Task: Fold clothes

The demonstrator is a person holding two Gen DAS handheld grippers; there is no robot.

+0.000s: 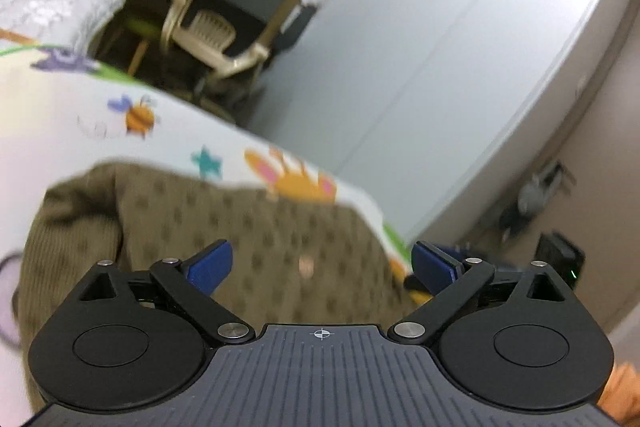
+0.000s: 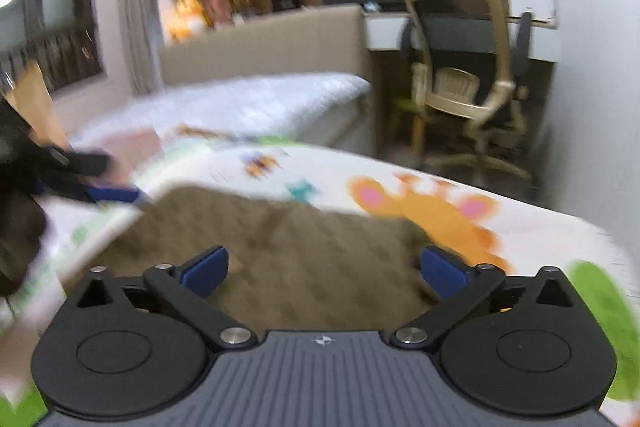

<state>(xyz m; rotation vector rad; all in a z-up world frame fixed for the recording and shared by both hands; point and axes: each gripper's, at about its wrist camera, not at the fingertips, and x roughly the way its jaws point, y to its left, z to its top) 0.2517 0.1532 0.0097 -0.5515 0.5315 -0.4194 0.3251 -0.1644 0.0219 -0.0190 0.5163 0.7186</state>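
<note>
— Where's the garment?

— The brown patterned garment (image 1: 260,239) lies on the bed's cartoon-print sheet (image 1: 168,131), near the bed's edge toward the desk chair (image 2: 460,83) — both of my hand-held grippers sit just over it.

— Holding anything?

— No. My left hand-held gripper (image 1: 322,265) and right hand-held gripper (image 2: 325,273) gape wide, nothing pinched.

— How will it handle?

— Soft, light, floppy, I reckon. I'd pinch it at a hem corner.

Garment (image 2: 288,247) lies on the bed sheet (image 2: 400,183); pillow (image 2: 256,103) behind it, chair (image 2: 464,87) beyond the bed's edge.
</note>
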